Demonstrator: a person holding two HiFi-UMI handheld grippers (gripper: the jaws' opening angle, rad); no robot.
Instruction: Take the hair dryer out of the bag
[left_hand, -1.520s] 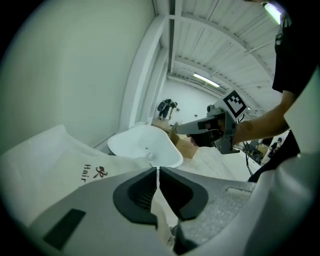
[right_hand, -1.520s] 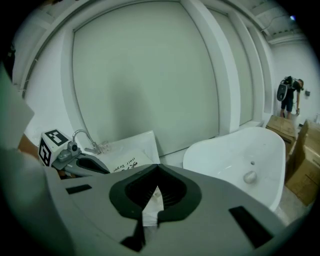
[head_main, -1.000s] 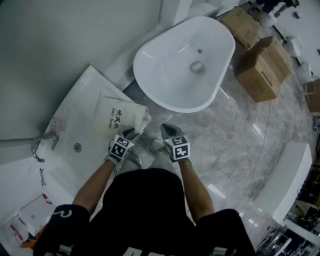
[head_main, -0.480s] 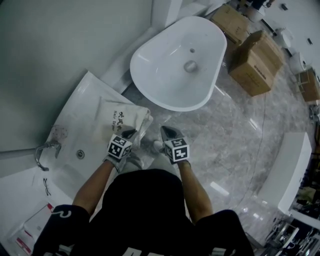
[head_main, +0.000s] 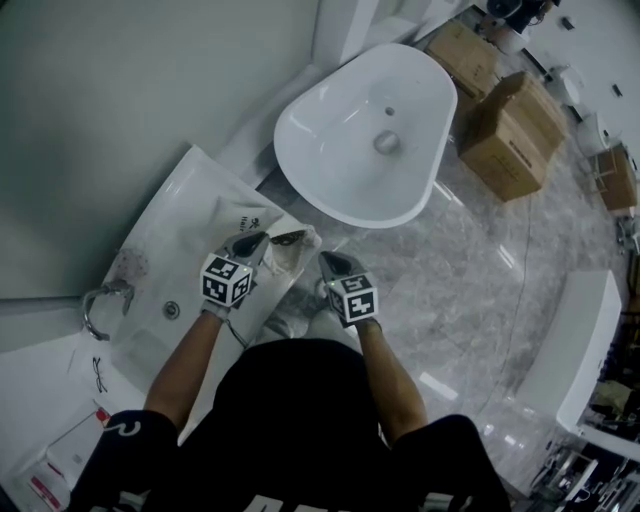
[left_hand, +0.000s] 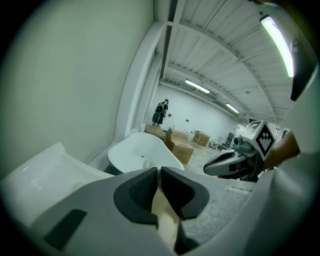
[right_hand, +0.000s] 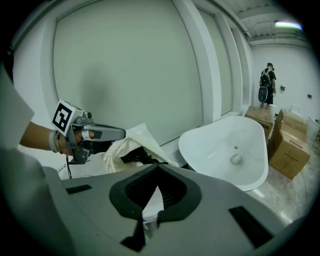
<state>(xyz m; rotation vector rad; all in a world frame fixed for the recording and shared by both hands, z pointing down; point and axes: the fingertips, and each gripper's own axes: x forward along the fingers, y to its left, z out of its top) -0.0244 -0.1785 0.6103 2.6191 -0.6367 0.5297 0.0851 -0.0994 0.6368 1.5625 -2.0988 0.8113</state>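
**A:** Hair dryer out?

**B:** No. A dark shape, most likely the hair dryer (right_hand: 134, 156), sits inside the mouth of the cream cloth bag (head_main: 283, 256). Only a bit of it shows.

**A:** Where's the bag?

**B:** Lifted just over the white counter (head_main: 170, 228), between the two grippers. Its mouth gapes toward the right one.

**A:** Grips?

**B:** The left hand-held gripper (head_main: 256, 242) has its jaws closing, and the pads are pinching cream cloth at the bag's rim. The right hand-held gripper (right_hand: 157, 166) is clenched tight. A pale strip sits between its pads, and I read that as the bag's cloth on the near side, though I'm not fully sure.

**A:** Progress?

**B:** Early. The bag is gripped and the mouth is open, but neither gripper has hold of the dryer. One gripper has yet to let go of the cloth, reach in, take the dryer and draw it clear of the bag.

**A:** Surroundings?

**B:** A faucet (head_main: 100, 305) at the counter's sink, and a white oval tub (head_main: 370, 130) beyond the counter. Cardboard boxes (head_main: 515, 125) stand on the marble floor (head_main: 480, 270). All of it is apart from the bag.
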